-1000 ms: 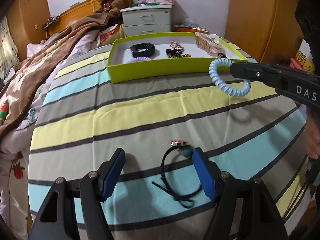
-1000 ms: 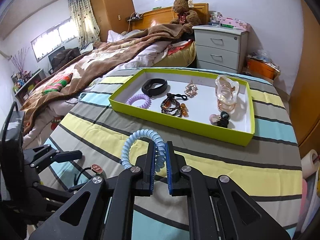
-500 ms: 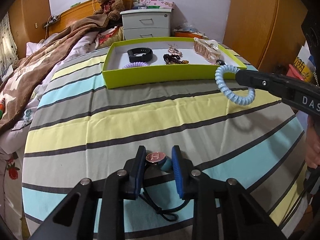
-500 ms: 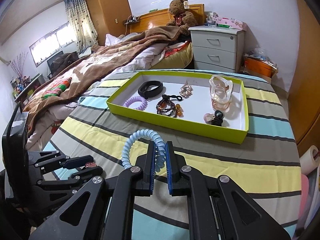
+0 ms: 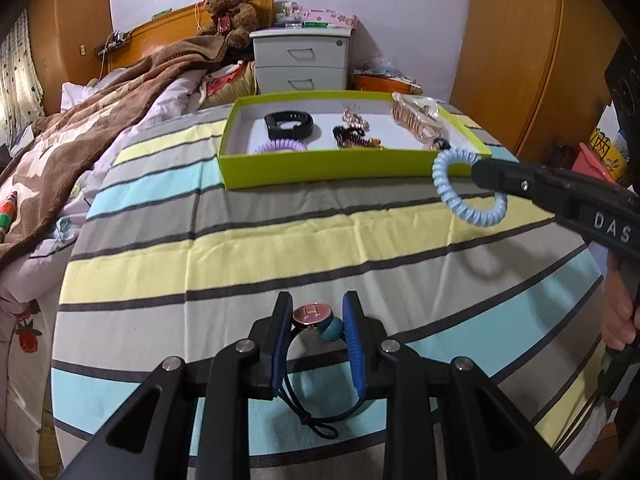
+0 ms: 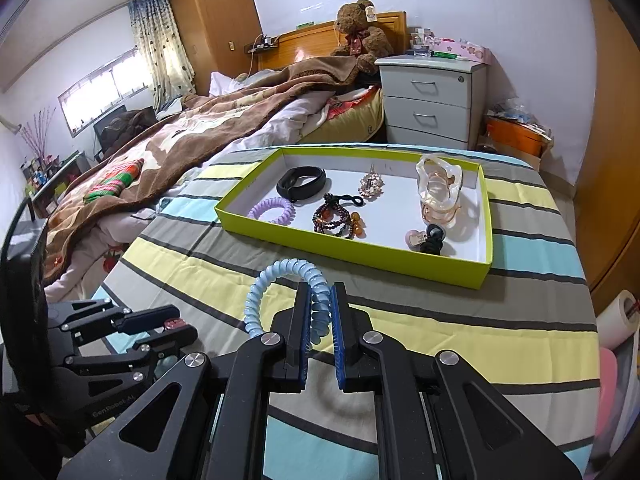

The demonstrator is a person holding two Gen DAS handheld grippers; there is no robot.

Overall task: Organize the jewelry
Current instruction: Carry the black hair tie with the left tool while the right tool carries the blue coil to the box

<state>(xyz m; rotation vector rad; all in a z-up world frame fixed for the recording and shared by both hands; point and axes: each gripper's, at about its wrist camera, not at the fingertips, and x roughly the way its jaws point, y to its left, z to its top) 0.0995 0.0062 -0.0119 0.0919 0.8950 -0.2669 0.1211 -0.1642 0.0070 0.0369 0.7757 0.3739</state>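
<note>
Pickup stage: left gripper (image 5: 316, 314) clamped on the charm hair tie (image 5: 317, 316), right gripper (image 6: 320, 306) clamped on the blue coil tie (image 6: 280, 280); both next need carrying to the green tray (image 6: 360, 250).

Lime-green tray (image 6: 352, 246), pale-blue spiral hair tie (image 6: 280, 276)

Each camera rides just behind its own tool, tilted down along the fingers close over the striped bedspread (image 5: 280, 240), both facing the green tray (image 6: 360, 249) and white drawers (image 5: 304, 62) beyond, and each catches the other tool at its side.
</note>
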